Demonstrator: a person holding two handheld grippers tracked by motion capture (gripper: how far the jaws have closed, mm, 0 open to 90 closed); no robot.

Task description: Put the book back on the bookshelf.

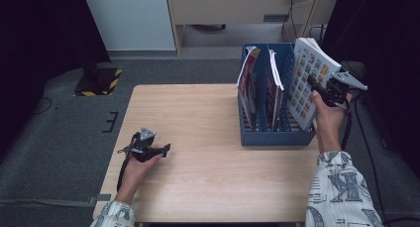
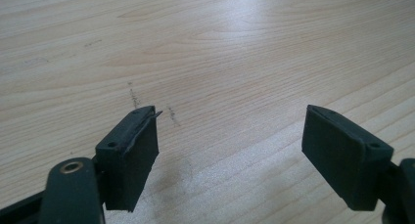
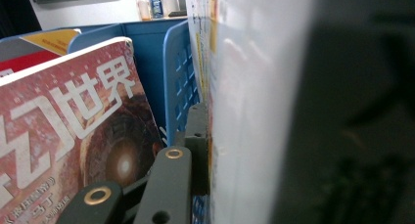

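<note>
Right claw [image 1: 317, 85]: clamped on the edge of a white book [image 1: 311, 81] whose cover carries a grid of small coloured pictures. In the right gripper view one jaw presses flat against the book [image 3: 244, 111]. The book stands tilted in the rightmost compartment of the blue file rack [image 1: 277, 137], its upper half rising above the rim and leaning right.

Blue file rack: upright on the right part of the bench [image 1: 198, 138], with slotted dividers [image 3: 178, 77]. The left compartment holds a red-covered magazine [image 1: 247, 83] with large white characters [image 3: 73, 116]; the middle compartment holds a thin white-edged volume [image 1: 274, 81].

Left claw [image 1: 166, 147]: jaws apart, nothing between them, resting low over bare bench wood [image 2: 220, 53], well apart from the rack and the book.
</note>
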